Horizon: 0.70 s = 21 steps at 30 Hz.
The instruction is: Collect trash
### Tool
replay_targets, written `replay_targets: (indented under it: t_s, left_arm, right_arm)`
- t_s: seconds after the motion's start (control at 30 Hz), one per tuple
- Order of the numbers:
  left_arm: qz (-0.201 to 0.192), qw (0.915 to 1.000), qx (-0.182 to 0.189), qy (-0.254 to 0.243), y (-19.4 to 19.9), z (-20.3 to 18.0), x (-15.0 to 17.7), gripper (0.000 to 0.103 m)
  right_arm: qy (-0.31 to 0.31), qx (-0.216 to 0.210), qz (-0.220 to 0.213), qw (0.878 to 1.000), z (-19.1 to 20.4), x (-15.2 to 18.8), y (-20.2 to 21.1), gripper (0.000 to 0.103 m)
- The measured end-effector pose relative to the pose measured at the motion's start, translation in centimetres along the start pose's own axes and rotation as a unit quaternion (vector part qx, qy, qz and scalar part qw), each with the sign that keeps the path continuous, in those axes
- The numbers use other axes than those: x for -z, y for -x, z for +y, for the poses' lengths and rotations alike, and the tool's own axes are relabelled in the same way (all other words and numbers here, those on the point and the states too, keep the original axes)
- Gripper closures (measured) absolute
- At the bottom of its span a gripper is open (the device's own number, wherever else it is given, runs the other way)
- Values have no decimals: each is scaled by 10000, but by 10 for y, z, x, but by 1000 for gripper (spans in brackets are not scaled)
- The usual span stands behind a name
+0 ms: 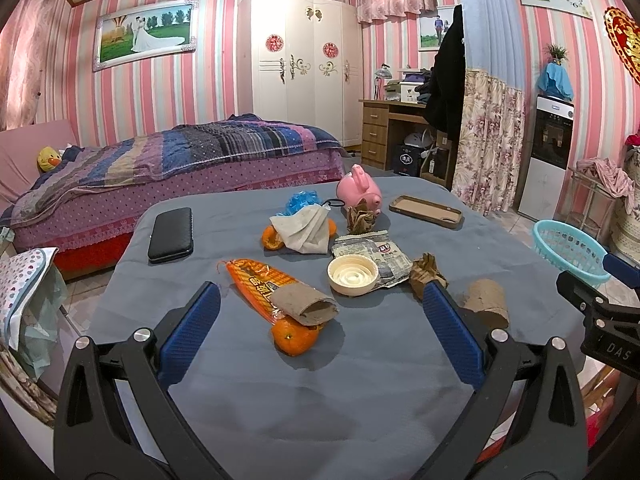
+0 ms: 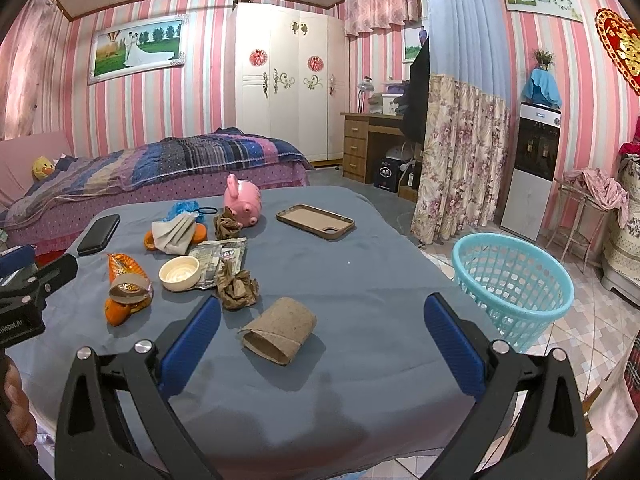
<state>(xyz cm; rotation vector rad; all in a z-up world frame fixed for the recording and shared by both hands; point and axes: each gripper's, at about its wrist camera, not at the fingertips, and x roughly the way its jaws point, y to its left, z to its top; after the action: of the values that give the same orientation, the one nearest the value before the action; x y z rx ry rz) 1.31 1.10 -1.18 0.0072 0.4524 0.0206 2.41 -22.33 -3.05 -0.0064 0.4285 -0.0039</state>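
Note:
Trash lies on a table with a blue-grey cloth (image 1: 320,392). A flattened cardboard tube (image 1: 304,305) rests on an orange wrapper (image 1: 256,284) and an orange peel (image 1: 295,337), between the fingers of my open left gripper (image 1: 320,300). A second cardboard tube (image 2: 278,334) lies just ahead of my open, empty right gripper (image 2: 322,312). A cream lid (image 1: 353,275), a silver wrapper (image 1: 372,252), crumpled brown paper (image 2: 238,288), a tissue (image 1: 302,228) and more peel (image 1: 272,238) lie further back. A turquoise basket (image 2: 514,292) stands on the floor to the right.
A black wallet (image 1: 171,234), a pink piggy bank (image 1: 359,192), a phone case (image 1: 426,210) and a blue plastic wad (image 1: 302,202) also sit on the table. A bed (image 1: 160,176) stands behind it, and a water dispenser (image 2: 532,168) at the right wall.

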Motion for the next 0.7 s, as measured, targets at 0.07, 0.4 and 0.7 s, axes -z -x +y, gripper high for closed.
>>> replay_targets:
  t_s: [0.07, 0.4, 0.7]
  left_arm:
    - [0, 10000, -1, 13, 0, 0, 0, 5]
    - [-14, 10000, -17, -6, 0, 1, -1, 5]
    - [1, 10000, -27, 5, 1, 3, -2, 5]
  right_arm:
    - [-1, -5, 5, 10000, 0, 0, 0, 4]
    - [-2, -2, 13, 10000, 0, 1, 0, 4]
    - [-3, -1, 27, 10000, -1, 3, 0, 4]
